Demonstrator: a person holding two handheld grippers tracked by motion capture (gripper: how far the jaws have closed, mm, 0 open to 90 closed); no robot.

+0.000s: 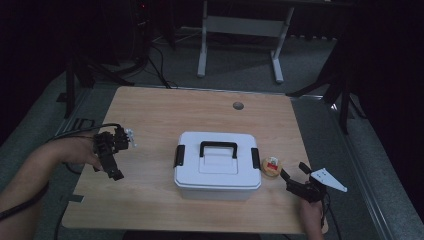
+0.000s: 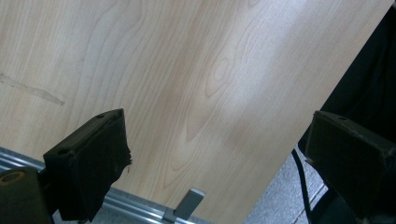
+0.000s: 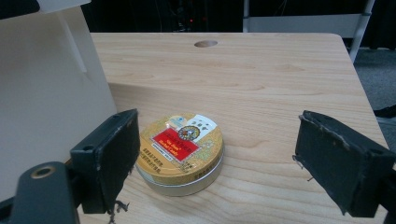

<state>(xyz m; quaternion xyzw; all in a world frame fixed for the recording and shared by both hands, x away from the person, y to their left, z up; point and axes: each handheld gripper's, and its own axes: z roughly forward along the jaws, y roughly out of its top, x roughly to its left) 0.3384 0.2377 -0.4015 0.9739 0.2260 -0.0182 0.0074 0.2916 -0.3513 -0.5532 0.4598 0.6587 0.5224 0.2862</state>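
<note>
A white plastic storage box [image 1: 217, 165] with rounded corners, a black bail handle on its lid and a black latch at each end sits near the middle of the pale wood-grain bench [image 1: 165, 110]; every place below is given from this box. Just beside its right end, on the bare wood, lies a small round metal tin [image 1: 272, 166], flat and low, with a golden lid bearing a red label panel and a plain silver rim; in the right gripper view the tin [image 3: 181, 153] stands a little apart from the box's smooth cream-lit wall [image 3: 46, 93] and is not touching it. The right claw [image 1: 292, 175] hovers to the right of the box and nearer the person, its two black, rough-edged padded jaws spread wide; in the right gripper view the right claw [image 3: 212, 163] frames the tin, the left jaw just beside the tin's edge, the other jaw well clear, neither gripping it. A grey three-cornered plate tops this claw. The left claw [image 1: 112, 167] is held well to the left of the box, over the bench's left edge, angled downward; in the left gripper view the left claw [image 2: 219, 154] stands wide open over bare grained wood and a metal edge rail [image 2: 140, 207], holding nothing.
</note>
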